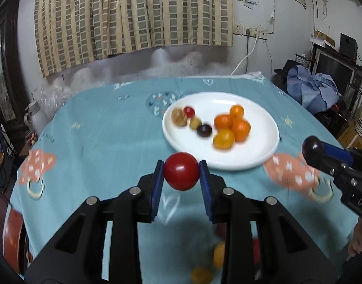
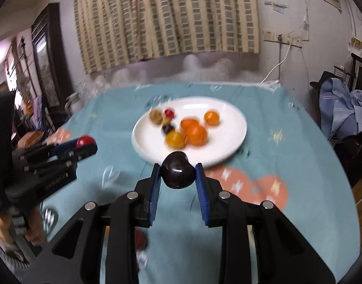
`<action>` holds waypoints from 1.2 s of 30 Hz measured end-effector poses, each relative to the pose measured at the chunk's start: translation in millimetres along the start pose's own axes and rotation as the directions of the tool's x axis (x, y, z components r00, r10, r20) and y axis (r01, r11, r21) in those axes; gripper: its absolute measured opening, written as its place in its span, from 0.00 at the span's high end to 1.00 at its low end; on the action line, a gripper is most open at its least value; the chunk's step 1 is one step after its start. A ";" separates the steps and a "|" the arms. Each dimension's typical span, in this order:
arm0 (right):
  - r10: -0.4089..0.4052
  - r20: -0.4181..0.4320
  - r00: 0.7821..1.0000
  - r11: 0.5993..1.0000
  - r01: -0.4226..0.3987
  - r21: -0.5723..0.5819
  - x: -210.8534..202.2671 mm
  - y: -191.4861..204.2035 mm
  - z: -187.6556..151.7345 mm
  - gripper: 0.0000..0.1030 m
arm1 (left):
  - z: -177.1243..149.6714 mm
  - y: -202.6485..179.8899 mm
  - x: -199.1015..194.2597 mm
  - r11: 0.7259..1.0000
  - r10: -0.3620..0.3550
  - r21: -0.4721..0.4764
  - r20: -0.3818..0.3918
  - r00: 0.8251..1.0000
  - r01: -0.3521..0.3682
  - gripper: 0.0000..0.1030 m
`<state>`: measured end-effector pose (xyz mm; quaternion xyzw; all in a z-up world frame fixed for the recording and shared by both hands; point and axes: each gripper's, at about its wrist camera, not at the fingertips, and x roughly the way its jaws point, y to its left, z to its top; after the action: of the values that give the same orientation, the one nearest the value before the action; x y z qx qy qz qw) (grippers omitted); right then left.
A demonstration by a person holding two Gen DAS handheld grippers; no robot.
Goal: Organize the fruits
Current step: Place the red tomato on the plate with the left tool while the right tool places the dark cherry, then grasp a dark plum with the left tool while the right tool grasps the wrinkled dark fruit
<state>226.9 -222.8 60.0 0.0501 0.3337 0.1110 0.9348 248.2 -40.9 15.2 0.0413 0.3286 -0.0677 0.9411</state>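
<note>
A: Where's the fruit?

B: Mostly on the white plate (image 1: 264,146). Four oranges (image 1: 232,126) cluster on its right half; a brown fruit (image 1: 179,117), a small red one (image 1: 188,111) and a dark one (image 1: 204,130) sit on its left half.

A: And the grippers?

B: The left gripper (image 1: 181,172) pinches a red tomato (image 1: 181,170) just short of the plate's near rim, held above the blue tablecloth (image 1: 105,127). The right gripper (image 2: 178,174) pinches a dark plum (image 2: 178,172), also at the near rim.

A: Anything off the plate?

B: Blurred yellow fruit (image 1: 218,253) lies on the cloth nearer than the plate, under the left gripper. A striped curtain (image 1: 133,19) hangs beyond the plate.
</note>
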 end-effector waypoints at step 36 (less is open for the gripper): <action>0.037 -0.031 0.999 0.993 -0.033 0.114 -26.5 -4.2 -77.3 0.39 | -128.3 13.8 -68.6 0.999 -0.039 -0.033 -0.093 0.995 0.036 0.22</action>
<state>158.6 -231.8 15.8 0.1072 0.3539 0.1091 0.9227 118.5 -4.7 -41.6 0.0235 0.3740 -0.0784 0.9238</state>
